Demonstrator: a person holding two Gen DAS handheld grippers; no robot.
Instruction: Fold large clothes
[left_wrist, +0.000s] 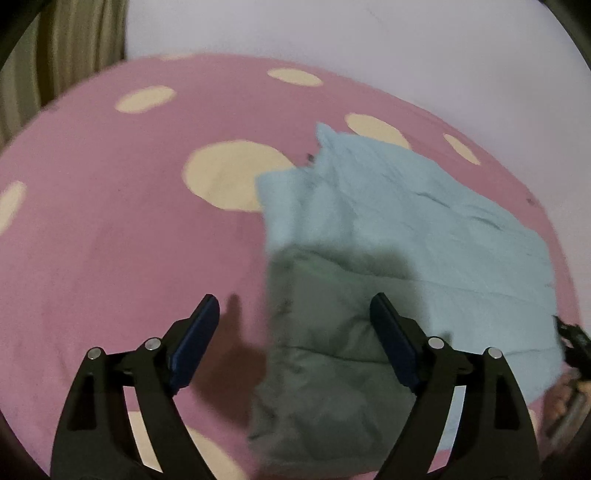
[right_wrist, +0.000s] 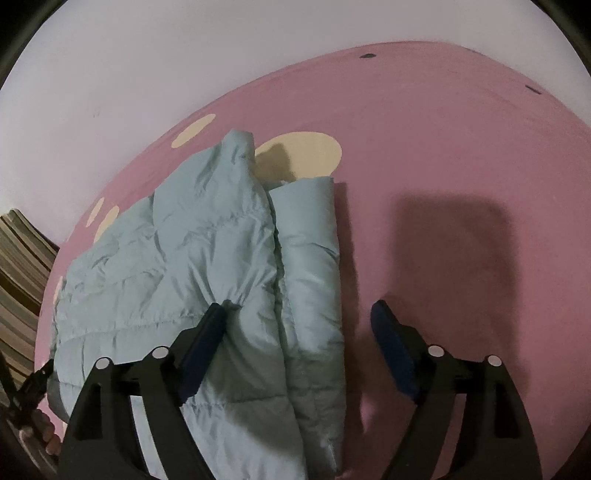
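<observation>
- The bed (right_wrist: 461, 155), under its pink cover with cream dots, carries the pale blue puffy jacket (right_wrist: 192, 258), which lies toward the wall side, well clear of the near edge as far as I can see.
- The jacket looks partly folded: one long side is turned in as a rolled sleeve (right_wrist: 310, 251) lying along the body, collar end pointing away from me. The fabric is slick, quilted and full of air.
- My main worry is springback. That padding will likely push any fold open once released, and the smooth shell could slide out of a shallow pinch.
- My left tool (left_wrist: 291, 314) hangs spread over the jacket's shadowed near edge, gripping nothing.
- My right tool (right_wrist: 295, 317) is also spread, straddling the sleeve fold, empty; closing there might grab only one layer.
</observation>
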